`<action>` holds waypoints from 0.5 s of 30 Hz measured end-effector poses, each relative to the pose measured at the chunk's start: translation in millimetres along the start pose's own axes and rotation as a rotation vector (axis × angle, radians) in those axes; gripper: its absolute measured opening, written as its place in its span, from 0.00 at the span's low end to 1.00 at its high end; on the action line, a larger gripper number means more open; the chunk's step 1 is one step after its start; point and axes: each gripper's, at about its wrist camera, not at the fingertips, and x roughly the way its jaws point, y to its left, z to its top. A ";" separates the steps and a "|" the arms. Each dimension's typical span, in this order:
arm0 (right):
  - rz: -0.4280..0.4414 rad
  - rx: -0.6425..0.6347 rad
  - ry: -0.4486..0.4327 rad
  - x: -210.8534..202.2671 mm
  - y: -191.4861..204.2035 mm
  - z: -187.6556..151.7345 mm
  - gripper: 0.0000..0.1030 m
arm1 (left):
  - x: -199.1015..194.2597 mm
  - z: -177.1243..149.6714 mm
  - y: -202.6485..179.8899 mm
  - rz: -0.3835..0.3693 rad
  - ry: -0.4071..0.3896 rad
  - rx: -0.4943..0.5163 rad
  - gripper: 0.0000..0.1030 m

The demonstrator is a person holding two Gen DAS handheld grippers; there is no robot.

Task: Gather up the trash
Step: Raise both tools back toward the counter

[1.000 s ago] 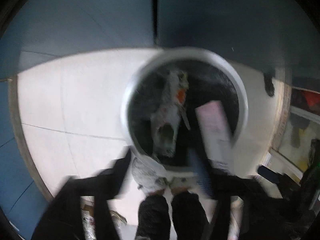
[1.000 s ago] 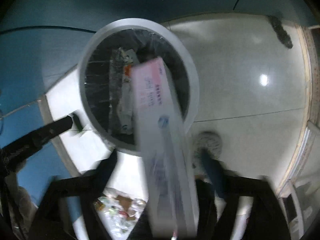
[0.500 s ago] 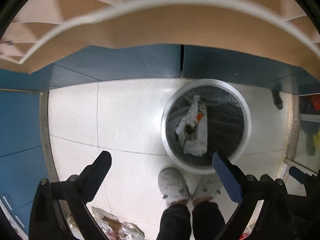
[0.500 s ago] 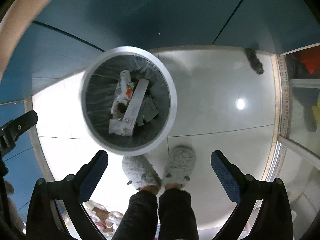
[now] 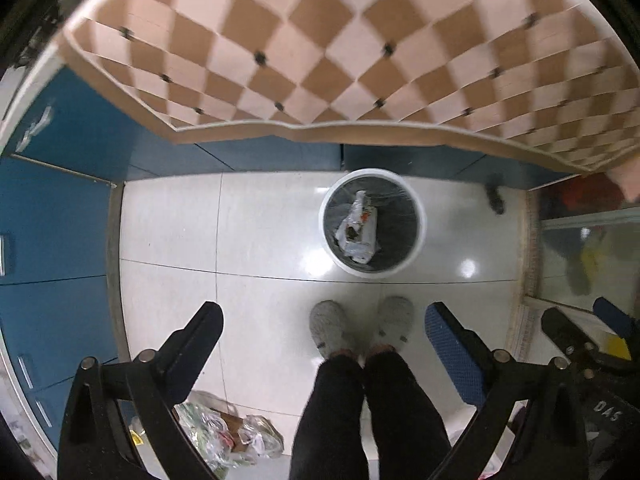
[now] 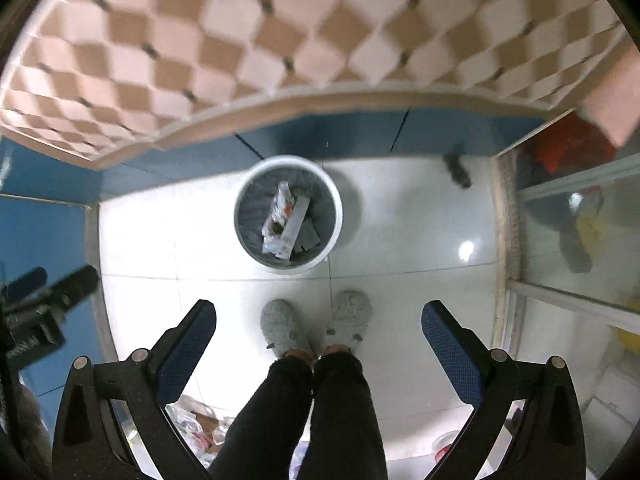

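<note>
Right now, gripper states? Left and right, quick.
Left gripper: open, holding nothing, high above the floor.
Right gripper: open, holding nothing; the long box lies in the bin.

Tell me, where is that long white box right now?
The long white box lies inside the round bin on the floor, beside a crumpled wrapper, just ahead of the person's grey slippers; the right-hand view shows it best.

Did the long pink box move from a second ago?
Yes. The long pink box went from the right gripper down into the trash bin, where it lies beside the crumpled wrapper.
</note>
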 end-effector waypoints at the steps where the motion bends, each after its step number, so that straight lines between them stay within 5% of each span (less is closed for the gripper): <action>1: -0.001 0.000 -0.017 -19.0 1.5 -2.9 1.00 | -11.7 -2.7 -0.7 -0.003 -0.006 0.001 1.00; 9: 0.005 -0.019 -0.158 -174.6 11.1 -36.9 1.00 | -116.0 -28.4 6.4 -0.059 -0.103 0.011 1.00; 15: 0.012 -0.006 -0.217 -226.8 23.6 -51.2 1.00 | -161.2 -37.8 22.0 -0.087 -0.170 0.000 1.00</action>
